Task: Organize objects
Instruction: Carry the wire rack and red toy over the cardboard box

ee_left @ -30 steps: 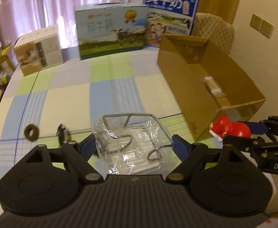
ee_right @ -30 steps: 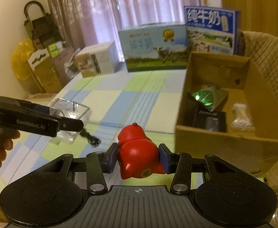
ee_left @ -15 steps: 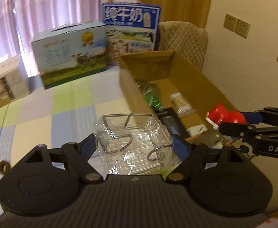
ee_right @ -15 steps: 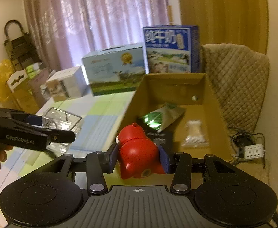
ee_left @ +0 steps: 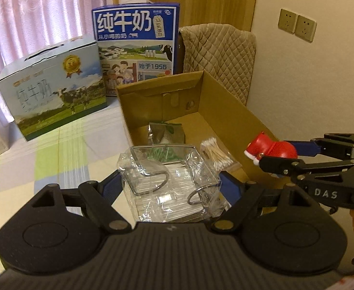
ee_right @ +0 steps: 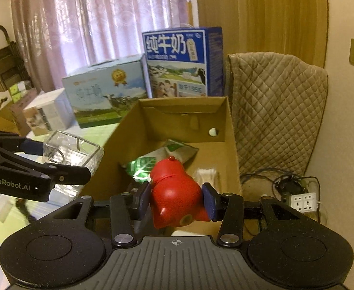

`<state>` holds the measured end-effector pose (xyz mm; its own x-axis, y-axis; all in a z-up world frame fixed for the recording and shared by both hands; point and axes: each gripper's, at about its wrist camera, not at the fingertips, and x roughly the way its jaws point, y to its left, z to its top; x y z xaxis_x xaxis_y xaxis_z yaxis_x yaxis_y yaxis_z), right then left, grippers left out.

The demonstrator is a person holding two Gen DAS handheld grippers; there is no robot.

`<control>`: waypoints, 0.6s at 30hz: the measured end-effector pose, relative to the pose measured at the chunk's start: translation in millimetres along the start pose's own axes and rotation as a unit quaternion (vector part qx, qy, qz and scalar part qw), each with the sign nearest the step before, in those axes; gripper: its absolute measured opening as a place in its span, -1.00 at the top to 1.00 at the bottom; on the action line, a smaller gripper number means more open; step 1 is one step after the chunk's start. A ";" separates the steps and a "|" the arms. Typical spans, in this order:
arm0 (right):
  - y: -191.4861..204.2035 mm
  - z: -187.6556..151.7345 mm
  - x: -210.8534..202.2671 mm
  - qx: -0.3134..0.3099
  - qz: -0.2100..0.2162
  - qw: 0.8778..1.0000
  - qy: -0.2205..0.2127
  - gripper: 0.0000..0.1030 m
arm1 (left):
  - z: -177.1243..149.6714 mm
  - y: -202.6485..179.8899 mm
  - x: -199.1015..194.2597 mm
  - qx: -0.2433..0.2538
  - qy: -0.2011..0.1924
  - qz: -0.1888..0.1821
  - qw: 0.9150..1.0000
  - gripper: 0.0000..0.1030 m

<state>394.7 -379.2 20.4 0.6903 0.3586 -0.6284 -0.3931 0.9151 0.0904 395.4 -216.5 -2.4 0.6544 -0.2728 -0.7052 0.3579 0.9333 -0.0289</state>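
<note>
Both held items now seemingly over cardboard box (ee_left: 227, 118).

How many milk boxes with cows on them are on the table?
2. The pale blue milk box stands left of the cardboard box; the dark blue milk box stands behind it. Others may be hidden.

red toy (ee_right: 177, 191) with a white trim, between blue pads (ee_right: 208, 201). clear wrap (ee_left: 167, 178) over silver wire. brown box (ee_left: 225, 120). green packet (ee_right: 143, 166). checked cloth (ee_left: 56, 149) in green, blue and cream. blue carton (ee_left: 135, 46), pink curtain (ee_right: 92, 19), tan quilted cover (ee_right: 273, 111).
</note>
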 end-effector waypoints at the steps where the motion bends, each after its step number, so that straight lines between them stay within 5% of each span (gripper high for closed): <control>1: -3.4 2.6 6.1 -0.001 -0.001 1.000 0.002 0.17 | 4.4 -1.7 6.4 0.001 0.002 0.002 1.000 -0.59; 18: -38.0 43.9 95.2 -0.042 -0.012 0.999 0.030 0.17 | 60.5 1.0 102.6 0.029 0.032 0.014 0.999 -0.60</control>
<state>502.0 -371.7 -9.0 0.6635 0.3231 -0.6748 -0.4279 0.9038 0.0121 503.2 -257.7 -31.9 0.6208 -0.2302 -0.7494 0.3799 0.9245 0.0307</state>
